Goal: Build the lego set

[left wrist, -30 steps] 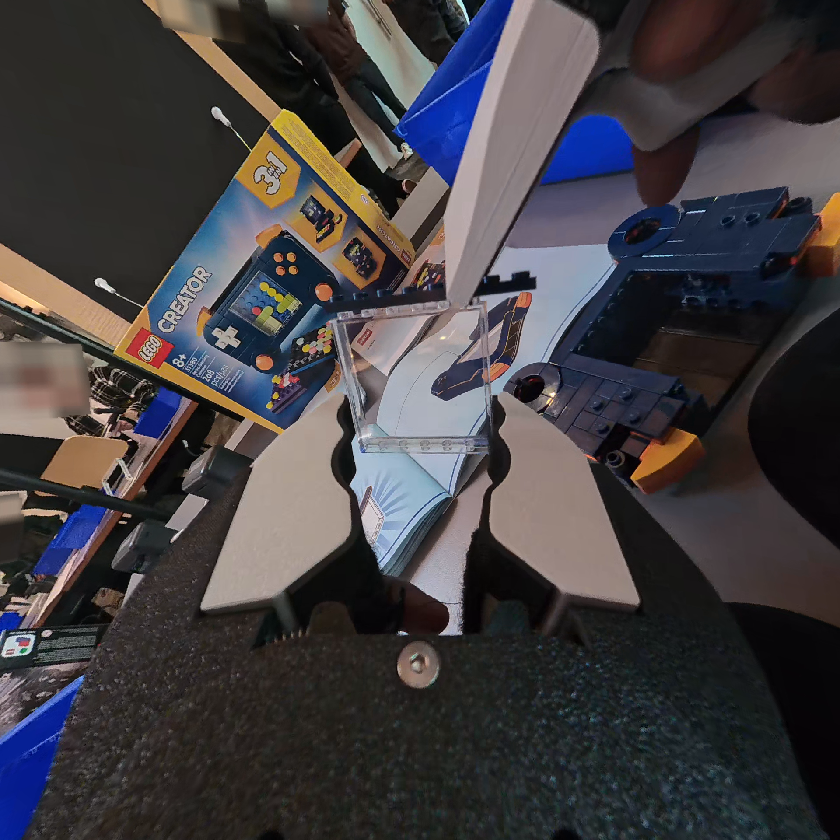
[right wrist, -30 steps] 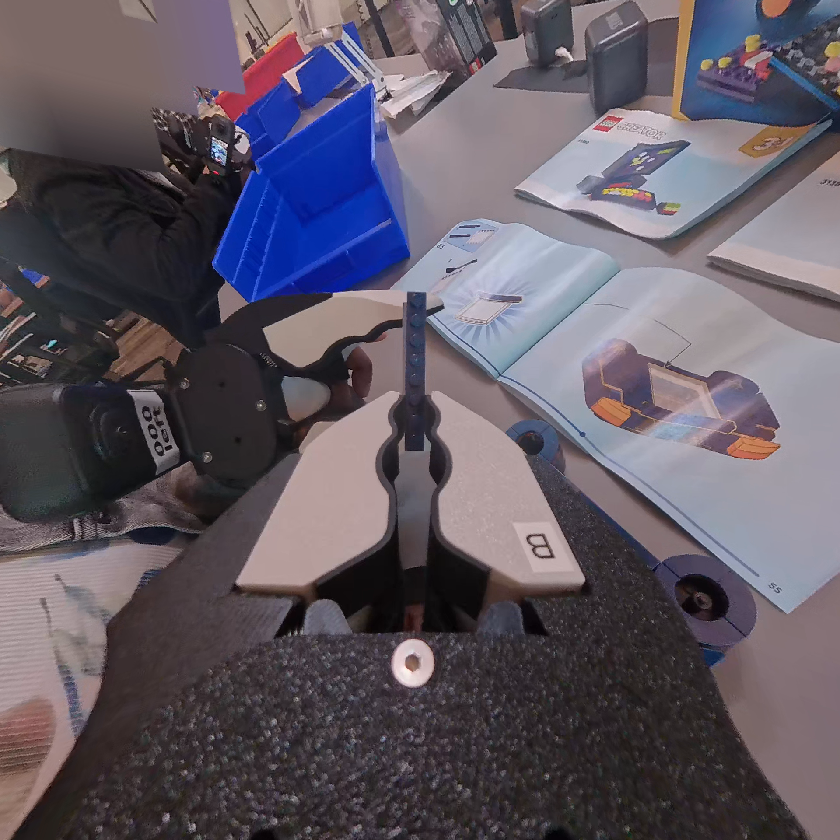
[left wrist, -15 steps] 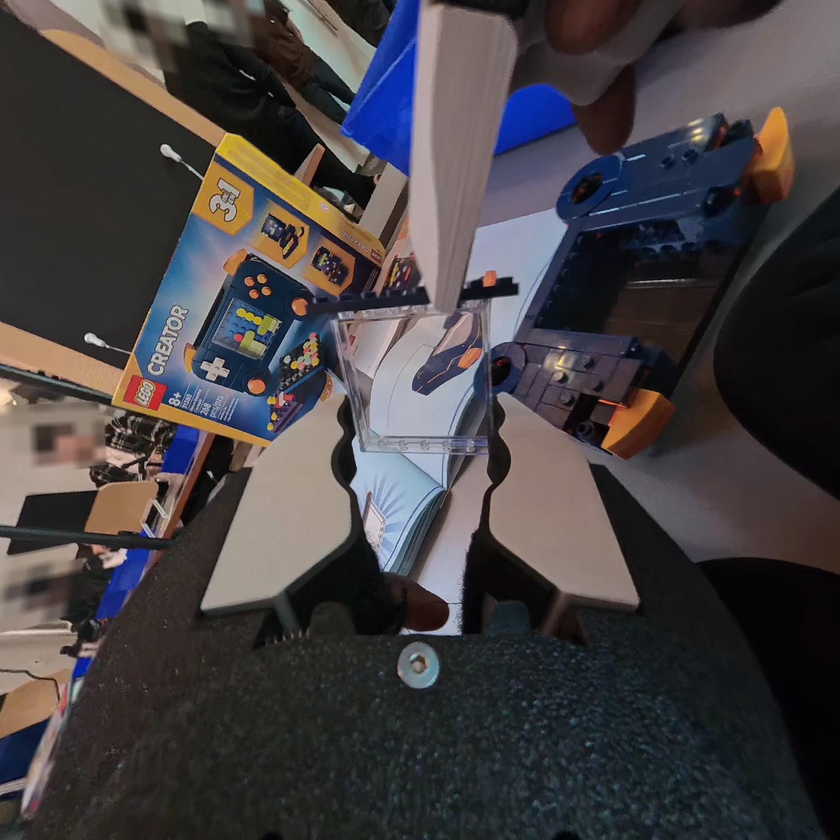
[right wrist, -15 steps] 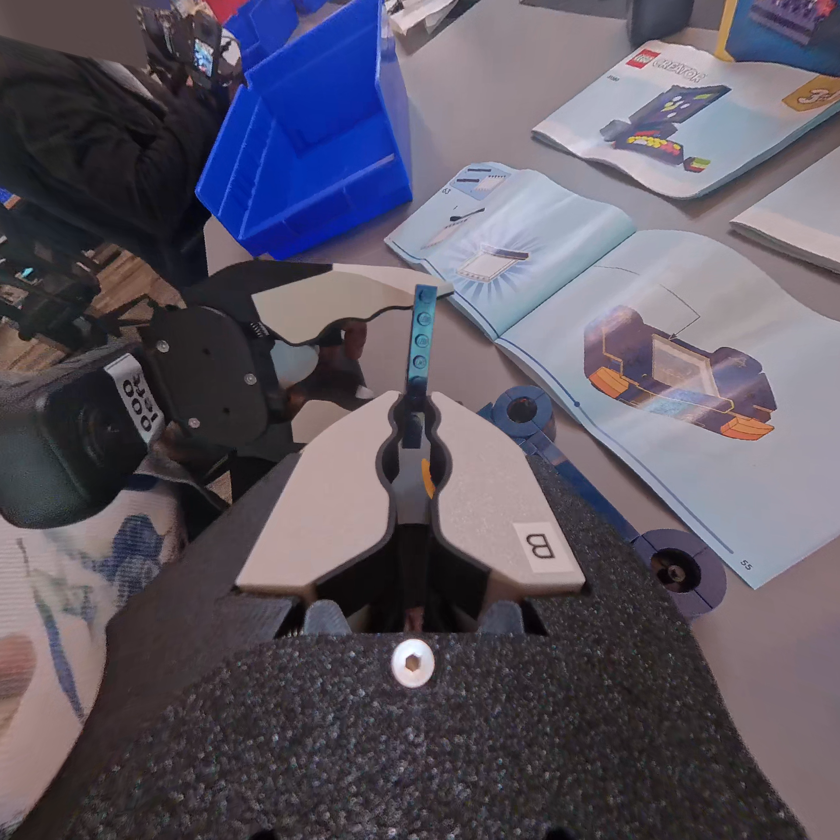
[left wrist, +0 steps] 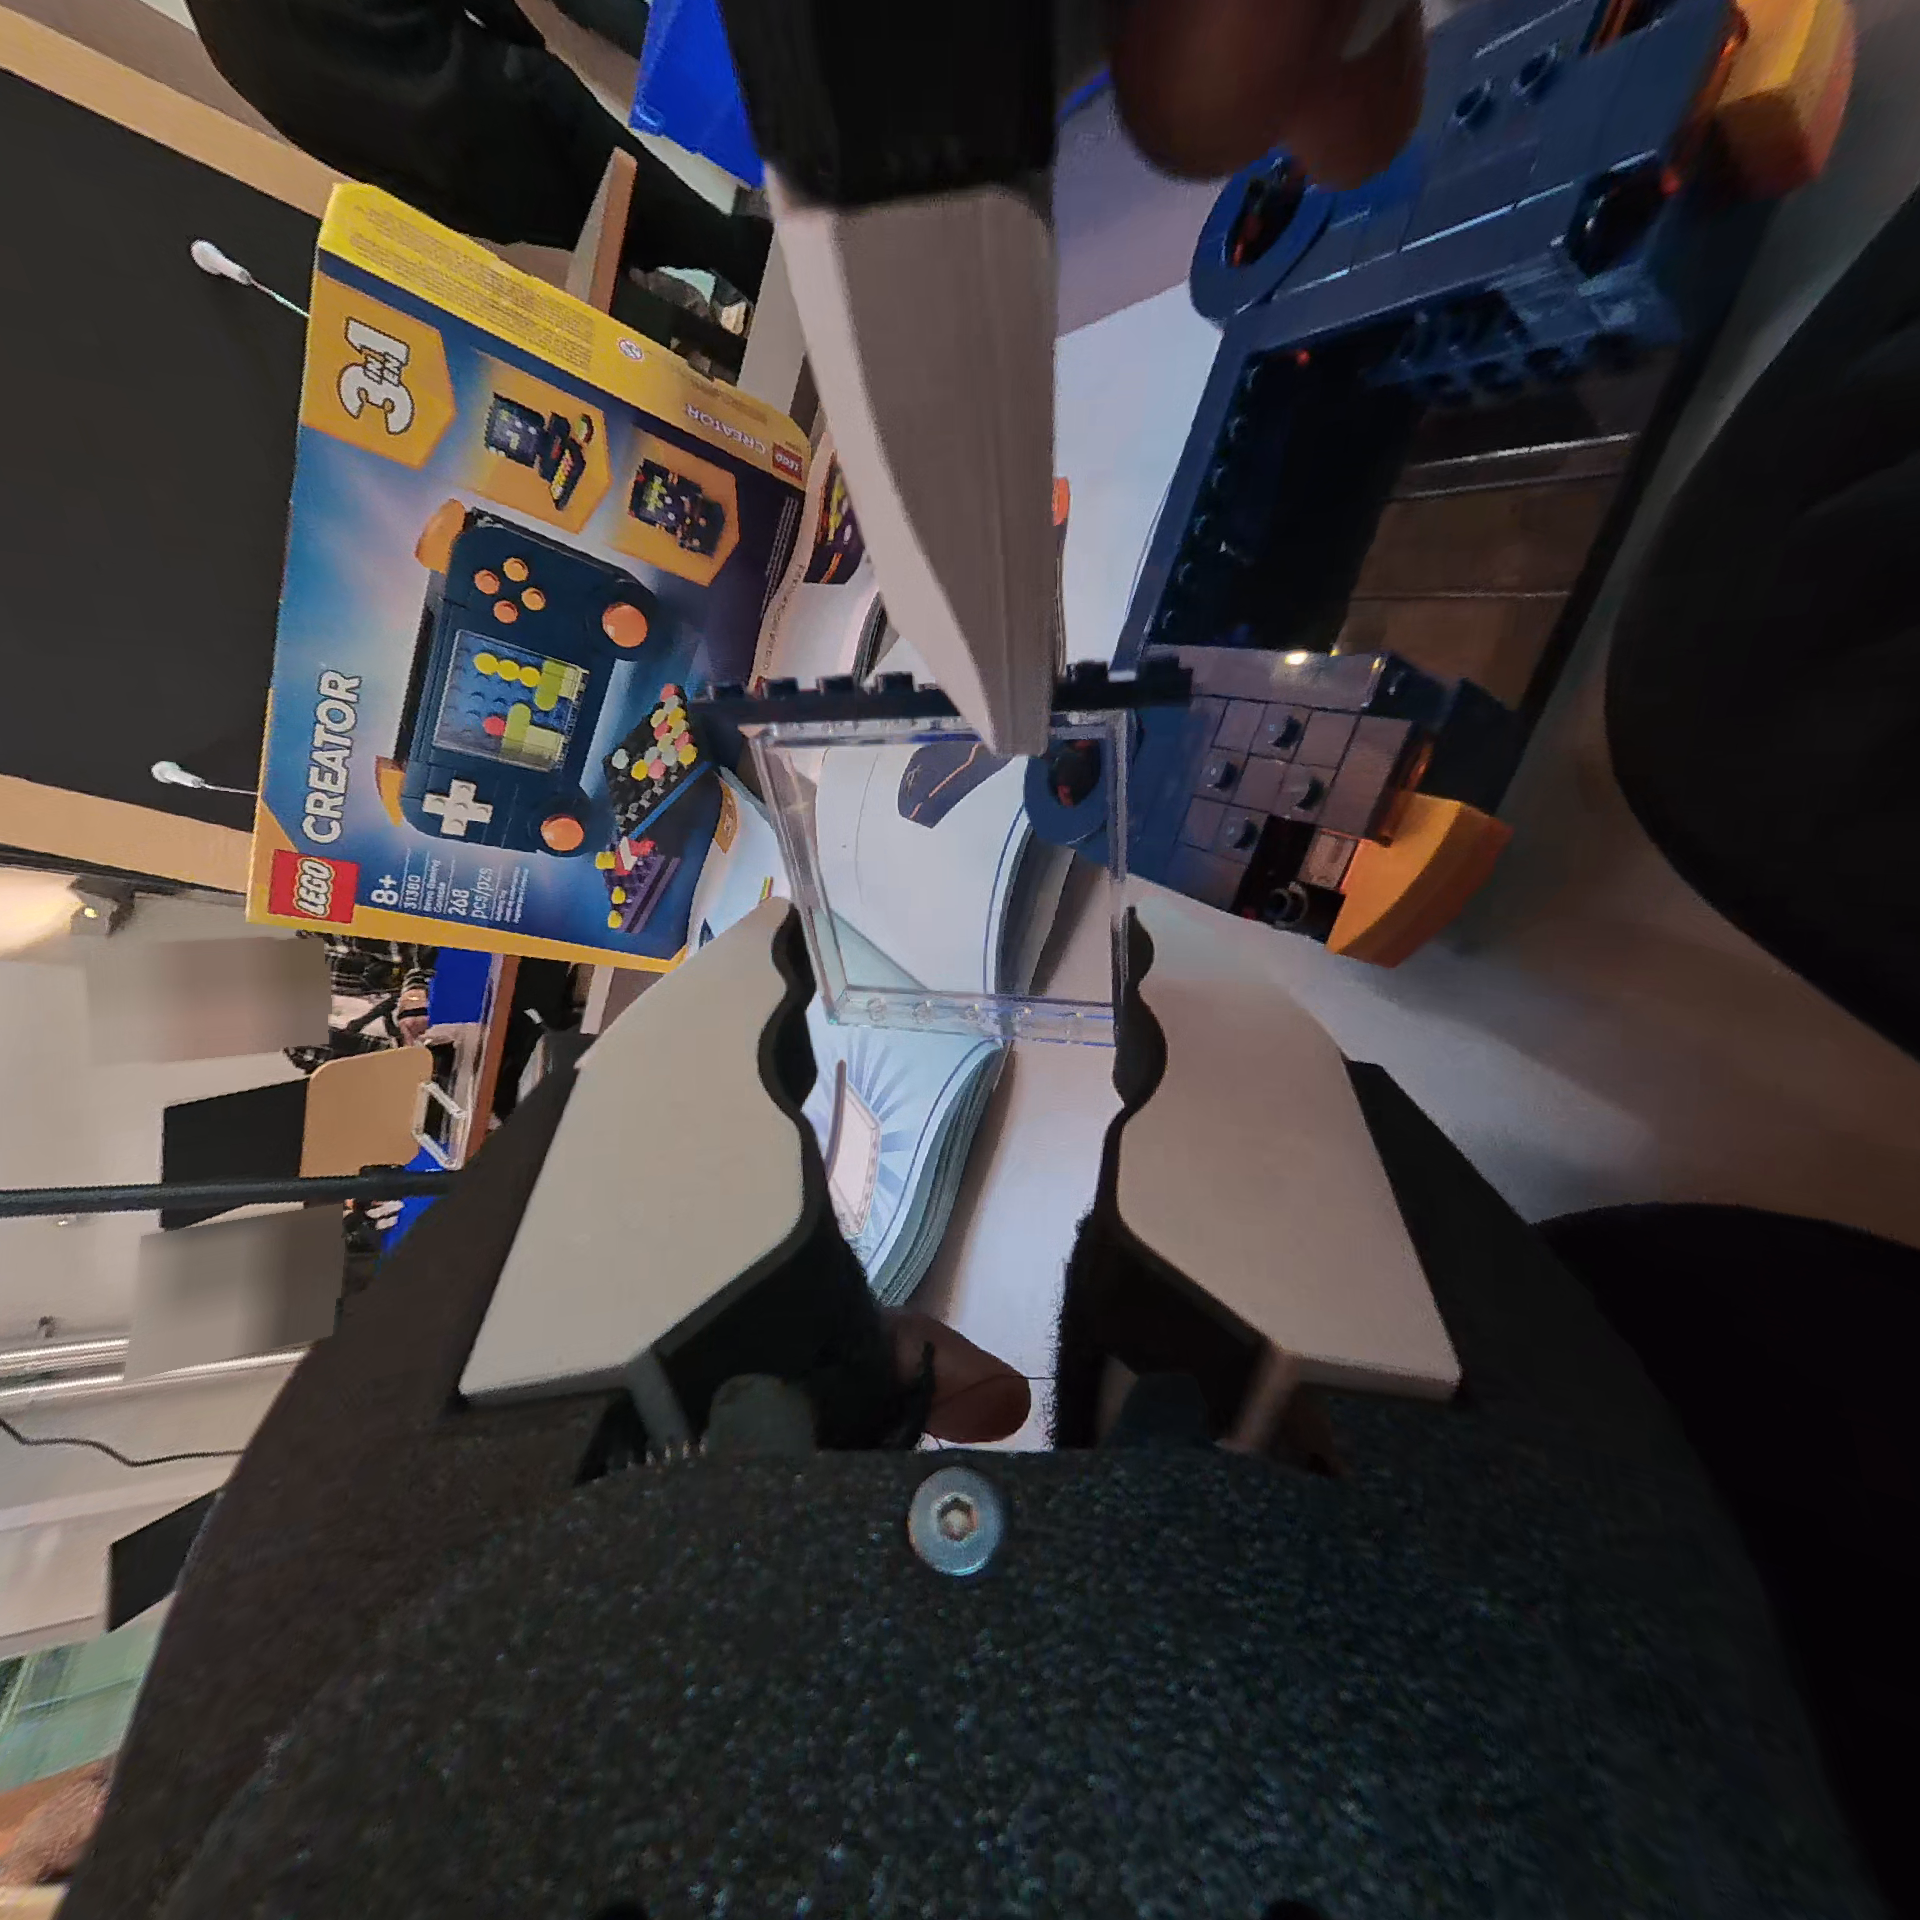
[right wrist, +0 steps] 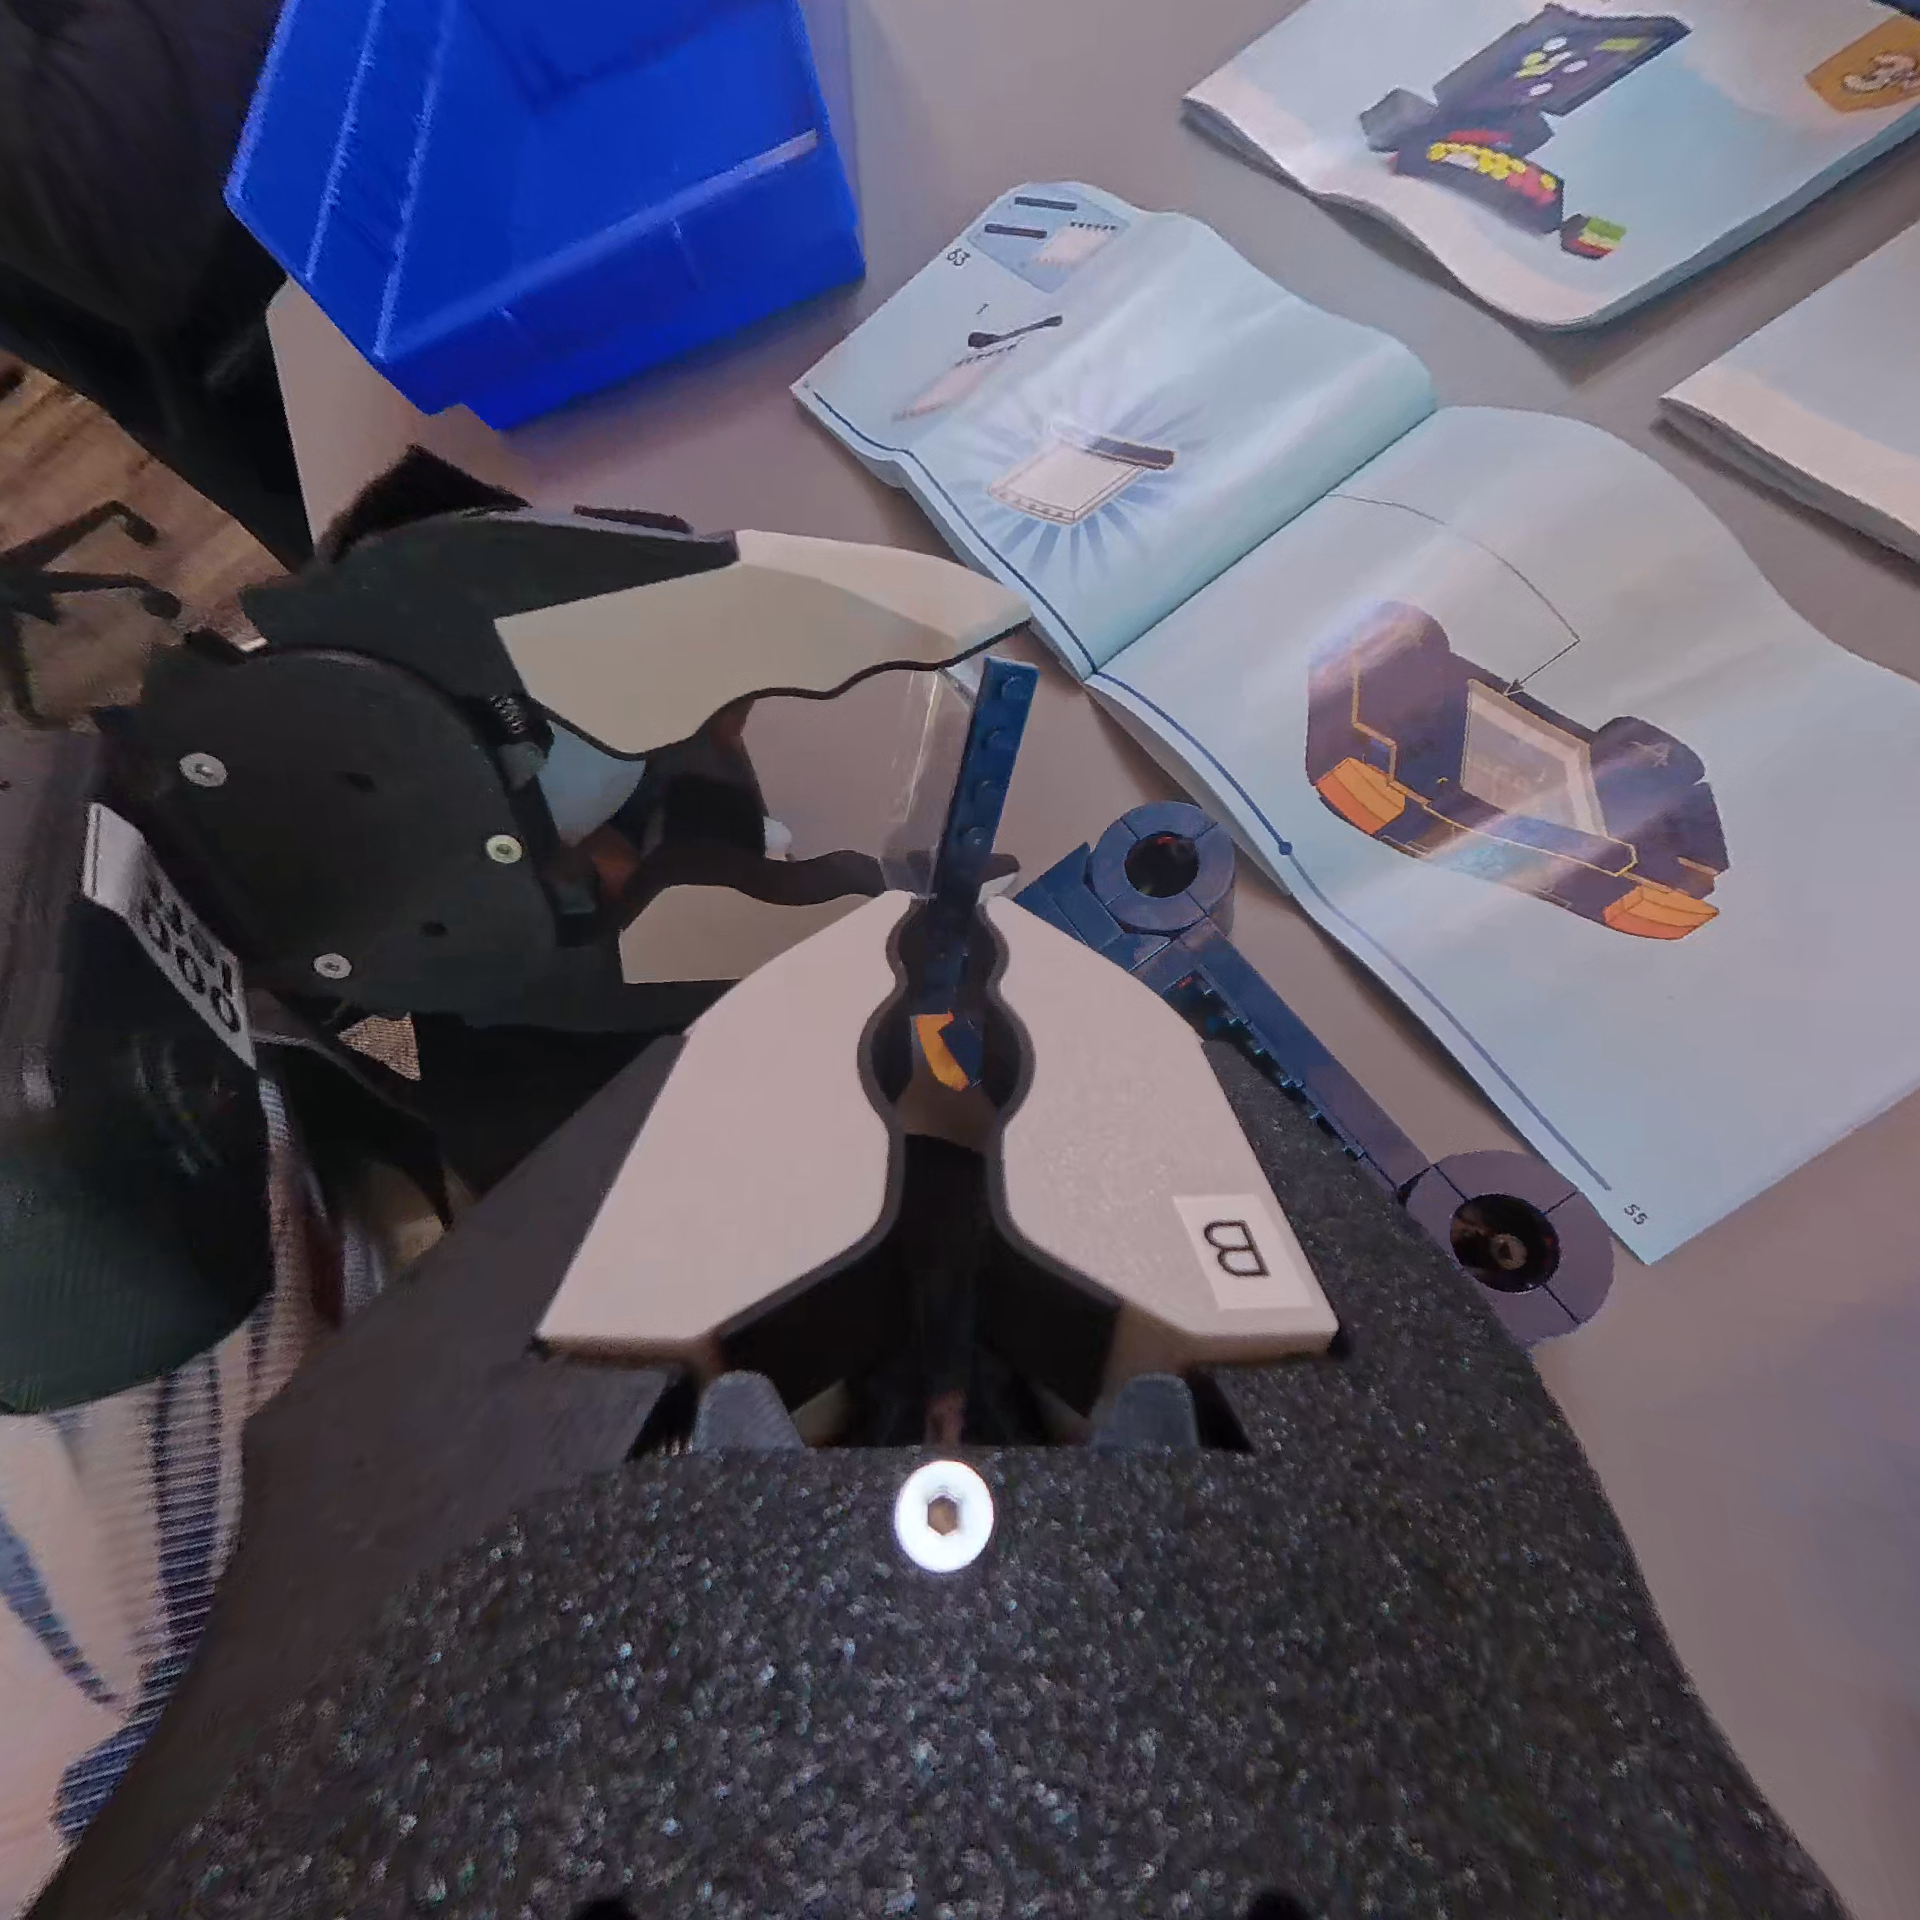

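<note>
partly done, judging by the dark blue console body [left wrist: 1382, 582] lying on the worktop [right wrist: 1039, 125] with orange corners fitted and its middle bay open. just short of that body, clear screen panel [left wrist: 956, 873] clamped by its side edges in the left hand-held gripper [left wrist: 961, 966]. along the panel's far edge, thin dark blue studded plate [left wrist: 831, 691] laid flush, pinched edgewise near one end in the closed right hand-held gripper [right wrist: 943, 914]; cannot tell whether pressed home. probably left: seating plate on panel, then dropping that sub-assembly into the body's open bay, as drawn in the open instruction booklet [right wrist: 1455, 727] just beyond the body. panel glassy, colourless, square, with a row of studs on its near rim; plate long, narrow, one stud wide. beyond the booklet, blue bin [right wrist: 540, 187], a second booklet [right wrist: 1558, 177] and the set's box [left wrist: 488, 623] standing upright.
</note>
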A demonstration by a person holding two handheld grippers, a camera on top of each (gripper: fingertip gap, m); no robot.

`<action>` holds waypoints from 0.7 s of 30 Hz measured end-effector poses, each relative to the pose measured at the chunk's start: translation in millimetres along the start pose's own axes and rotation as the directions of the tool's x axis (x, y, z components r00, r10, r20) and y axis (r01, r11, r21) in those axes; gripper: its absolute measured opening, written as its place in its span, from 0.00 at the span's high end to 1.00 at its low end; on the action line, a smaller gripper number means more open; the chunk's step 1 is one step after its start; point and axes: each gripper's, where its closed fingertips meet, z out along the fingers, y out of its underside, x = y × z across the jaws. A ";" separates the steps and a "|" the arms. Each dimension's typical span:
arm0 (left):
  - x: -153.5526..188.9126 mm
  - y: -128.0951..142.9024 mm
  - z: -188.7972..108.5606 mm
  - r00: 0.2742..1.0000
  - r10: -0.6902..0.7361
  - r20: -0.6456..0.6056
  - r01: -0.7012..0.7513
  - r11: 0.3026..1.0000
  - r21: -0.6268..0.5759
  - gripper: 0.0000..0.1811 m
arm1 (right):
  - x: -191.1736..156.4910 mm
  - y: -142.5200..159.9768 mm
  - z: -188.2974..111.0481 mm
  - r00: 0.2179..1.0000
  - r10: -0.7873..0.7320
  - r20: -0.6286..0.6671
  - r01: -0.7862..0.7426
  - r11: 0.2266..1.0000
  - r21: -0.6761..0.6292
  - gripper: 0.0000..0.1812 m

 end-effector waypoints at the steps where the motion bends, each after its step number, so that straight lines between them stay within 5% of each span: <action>1: 0.5 0.9 0.2 1.000 0.011 0.000 -0.011 1.000 -0.010 0.69 | -0.2 1.1 0.9 1.000 -0.004 -0.002 0.004 1.000 -0.009 0.96; 21: 22.2 9.8 5.4 0.992 0.021 -0.125 -0.030 0.997 -0.066 0.69 | 3.9 18.2 12.7 0.996 -0.068 -0.051 0.062 0.991 -0.121 0.95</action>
